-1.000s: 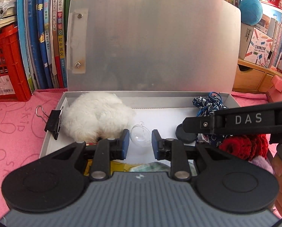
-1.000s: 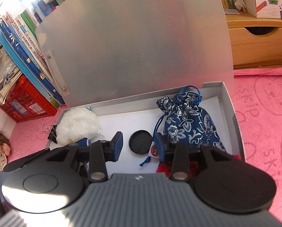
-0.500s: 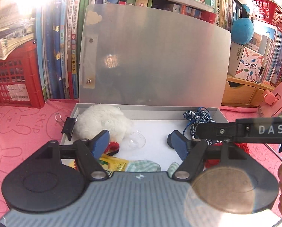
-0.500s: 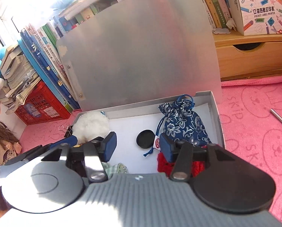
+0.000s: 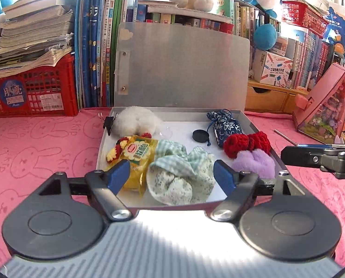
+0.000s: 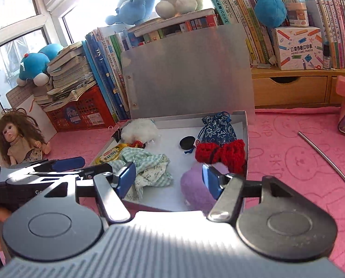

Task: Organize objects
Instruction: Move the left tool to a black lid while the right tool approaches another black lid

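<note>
Both grippers have pulled back and up from inside the box since the earlier frames, so the whole tray now shows where only its far half did.

Left wrist view: the left gripper (image 5: 171, 173) hangs over the near rim of the grey box (image 5: 260, 131), its jaws opening with nothing clamped between them; the green checked cloth (image 5: 179, 173) merely lies below the gap. Inside the box sit a white fluffy ball (image 5: 135, 121) at the far left, a yellow snack packet (image 5: 137, 159) near the left wall, a black round disc (image 5: 200, 136) mid-floor, a blue floral pouch (image 5: 225, 125) at the far right, a red knitted piece (image 5: 246, 144) in front of it, and a lilac plush piece (image 5: 253, 162) at the near right. A black binder clip (image 5: 108, 123) grips the left wall. The lid (image 5: 181, 69) stands upright behind.

Right wrist view: the right gripper (image 6: 169, 178) is likewise released and widening, empty, hovering before the lilac plush piece (image 6: 193, 185). The left gripper's fingers (image 6: 68, 162) show at the left edge. A metal rod (image 6: 327, 155) lies on the pink cloth (image 6: 299, 162), outside the box.

Everything visible appears stowed, so the likely step is closing the lid. To do it well, tuck the cloth clear of the front rim first, then lower the lid evenly from both corners.
</note>
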A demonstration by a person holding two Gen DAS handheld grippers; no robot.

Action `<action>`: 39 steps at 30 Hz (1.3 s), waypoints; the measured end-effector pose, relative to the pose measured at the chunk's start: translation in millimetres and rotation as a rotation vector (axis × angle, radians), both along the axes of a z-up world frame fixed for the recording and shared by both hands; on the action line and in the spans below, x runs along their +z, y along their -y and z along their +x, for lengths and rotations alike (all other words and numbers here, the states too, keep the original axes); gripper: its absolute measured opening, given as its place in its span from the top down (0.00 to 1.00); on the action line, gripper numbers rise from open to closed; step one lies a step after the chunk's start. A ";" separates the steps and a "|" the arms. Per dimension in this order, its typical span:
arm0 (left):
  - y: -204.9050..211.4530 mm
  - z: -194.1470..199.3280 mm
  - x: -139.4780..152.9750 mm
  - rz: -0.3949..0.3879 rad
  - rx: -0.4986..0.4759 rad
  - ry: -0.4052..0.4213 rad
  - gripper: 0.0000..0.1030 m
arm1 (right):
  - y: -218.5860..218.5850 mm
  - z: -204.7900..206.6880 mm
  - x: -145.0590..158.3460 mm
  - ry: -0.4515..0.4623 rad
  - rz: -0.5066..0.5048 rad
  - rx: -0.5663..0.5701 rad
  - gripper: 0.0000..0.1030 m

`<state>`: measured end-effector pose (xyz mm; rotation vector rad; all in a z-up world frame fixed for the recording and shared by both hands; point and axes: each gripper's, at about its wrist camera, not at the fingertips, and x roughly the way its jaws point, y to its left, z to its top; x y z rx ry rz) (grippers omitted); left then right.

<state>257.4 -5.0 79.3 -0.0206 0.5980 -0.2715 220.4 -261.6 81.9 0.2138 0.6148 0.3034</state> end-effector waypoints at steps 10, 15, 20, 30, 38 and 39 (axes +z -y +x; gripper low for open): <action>-13.3 -95.5 3.6 0.004 -0.055 0.090 0.18 | -2.3 -83.9 9.0 0.102 -0.068 0.045 0.20; -22.9 -132.9 -2.3 0.019 -0.047 0.123 0.17 | -0.8 -118.0 3.4 0.163 -0.104 0.032 0.18; -36.8 -165.9 -17.1 0.030 0.019 0.167 0.17 | 2.5 -148.4 -11.9 0.210 -0.125 -0.010 0.16; -68.6 -195.2 -51.3 0.063 0.151 0.157 0.17 | 9.3 -166.4 -56.8 0.139 -0.166 -0.101 0.16; -83.6 -189.9 -71.6 0.102 0.235 0.113 0.17 | 11.1 -167.0 -79.4 0.085 -0.238 -0.193 0.16; -85.3 -188.7 -72.8 0.097 0.239 0.108 0.17 | 11.0 -167.4 -80.6 0.083 -0.241 -0.196 0.16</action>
